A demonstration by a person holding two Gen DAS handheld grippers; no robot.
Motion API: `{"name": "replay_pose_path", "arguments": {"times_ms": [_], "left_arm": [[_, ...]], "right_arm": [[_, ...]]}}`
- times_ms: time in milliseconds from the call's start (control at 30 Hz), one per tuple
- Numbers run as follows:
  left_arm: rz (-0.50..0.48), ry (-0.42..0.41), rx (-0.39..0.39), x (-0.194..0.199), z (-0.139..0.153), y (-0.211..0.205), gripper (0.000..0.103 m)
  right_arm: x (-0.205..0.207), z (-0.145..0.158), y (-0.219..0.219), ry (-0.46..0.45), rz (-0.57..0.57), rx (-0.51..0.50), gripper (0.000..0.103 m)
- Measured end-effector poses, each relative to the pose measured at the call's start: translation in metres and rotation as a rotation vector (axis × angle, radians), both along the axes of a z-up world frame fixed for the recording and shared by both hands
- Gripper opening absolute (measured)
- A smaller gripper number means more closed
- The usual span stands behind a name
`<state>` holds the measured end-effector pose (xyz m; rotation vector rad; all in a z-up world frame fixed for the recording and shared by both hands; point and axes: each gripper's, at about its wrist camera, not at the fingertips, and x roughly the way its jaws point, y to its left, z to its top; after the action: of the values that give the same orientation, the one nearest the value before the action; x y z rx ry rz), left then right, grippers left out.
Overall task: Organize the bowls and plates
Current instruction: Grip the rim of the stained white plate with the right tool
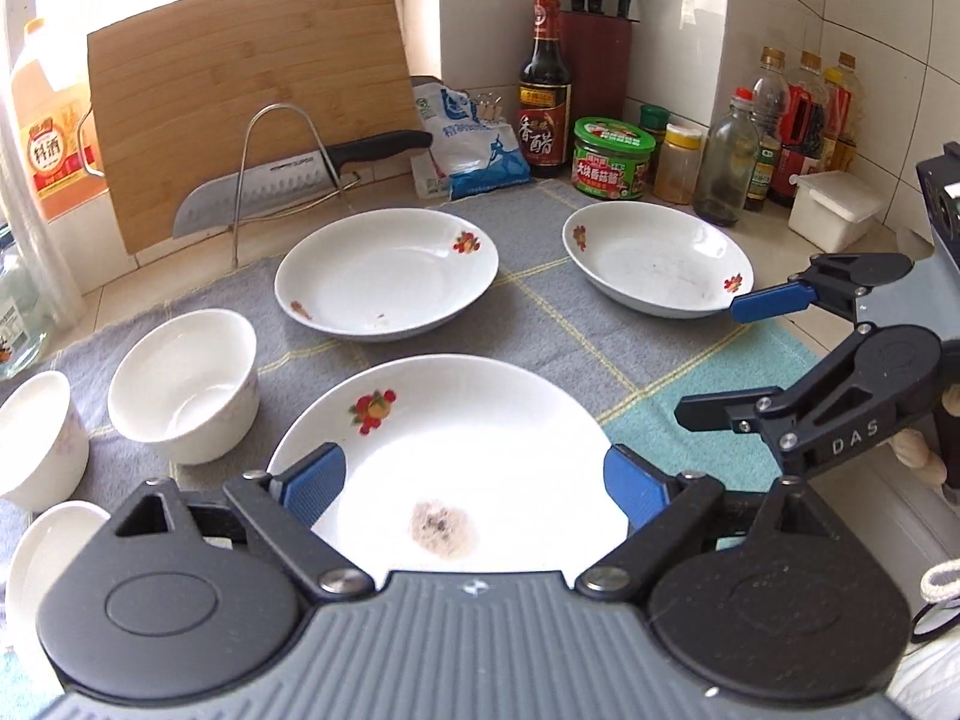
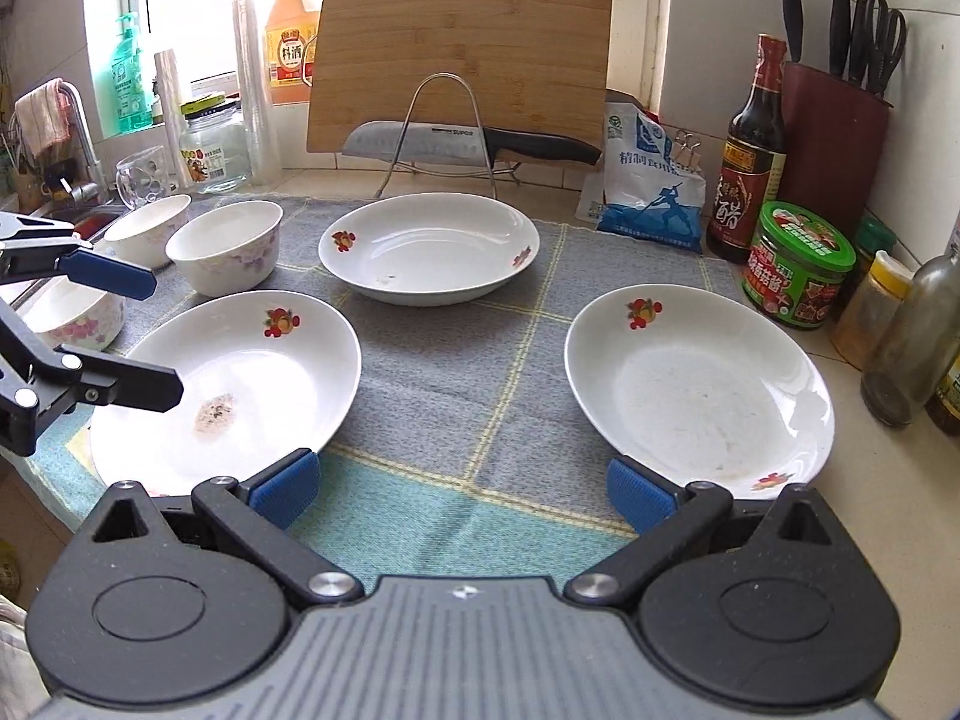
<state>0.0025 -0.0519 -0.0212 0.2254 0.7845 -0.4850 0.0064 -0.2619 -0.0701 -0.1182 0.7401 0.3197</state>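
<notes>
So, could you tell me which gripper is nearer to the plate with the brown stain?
Left. The left gripper hangs open directly over the stained plate, while the right gripper, also open, sits off to its right above the cloth.

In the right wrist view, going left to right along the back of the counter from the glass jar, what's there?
Glass jar → cutting board → salt bag → vinegar bottle → knife block.

Three plates and three bowls, all upright on the surface.
White fruit-printed plates: a stained plate (image 1: pixel 444 456) nearest, a far plate (image 1: pixel 387 270), a right plate (image 1: pixel 657 261); white bowls (image 1: pixel 186 384) clustered left.
</notes>
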Motion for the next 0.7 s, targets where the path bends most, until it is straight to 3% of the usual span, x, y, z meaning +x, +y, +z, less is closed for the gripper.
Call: {"name": "replay_pose_path", "arguments": {"times_ms": [333,467,700], "left_arm": [[-0.008,0.065,0.041,-0.02,-0.019,0.055,0.093],[-0.023,0.055,0.081,-0.024,-0.035,0.061,0.093],[-0.056,0.069,0.079,-0.02,-0.059,0.059,0.094]], "right_arm": [[0.015,-0.005,0.044,0.031,0.042,0.018,0.103],[0.022,-0.011,0.052,0.076,0.051,0.045,0.103],[0.028,-0.02,0.063,0.144,0.089,0.087,0.103]]}}
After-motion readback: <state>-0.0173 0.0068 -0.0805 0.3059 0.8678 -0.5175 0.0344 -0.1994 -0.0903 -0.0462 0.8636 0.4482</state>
